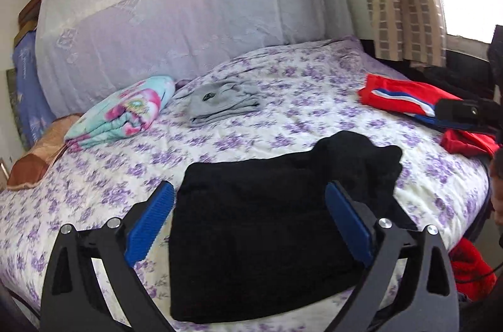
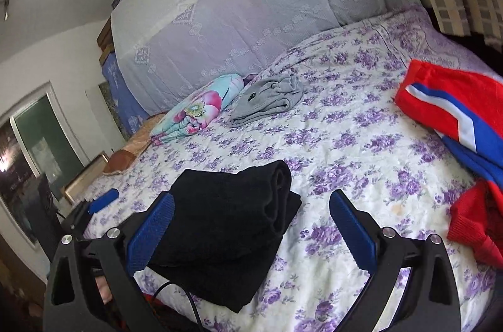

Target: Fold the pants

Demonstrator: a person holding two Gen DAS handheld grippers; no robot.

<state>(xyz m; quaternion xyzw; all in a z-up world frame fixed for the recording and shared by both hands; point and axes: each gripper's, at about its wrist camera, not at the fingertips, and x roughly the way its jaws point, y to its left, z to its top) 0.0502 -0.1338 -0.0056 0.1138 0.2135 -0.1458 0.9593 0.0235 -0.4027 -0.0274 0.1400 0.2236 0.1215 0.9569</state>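
Folded black fleece pants (image 1: 267,225) resting flat on floral bed (image 1: 314,112); left gripper (image 1: 250,222) and right gripper (image 2: 251,228) wide, empty, likely released after folding.

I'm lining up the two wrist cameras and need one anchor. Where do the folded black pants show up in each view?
Left wrist: the black pants fill the lower centre, between the open left gripper fingers.
Right wrist: the black pants lie lower left of centre, beside the right gripper.
Shared landmark: the folded grey garment farther back on the bed.
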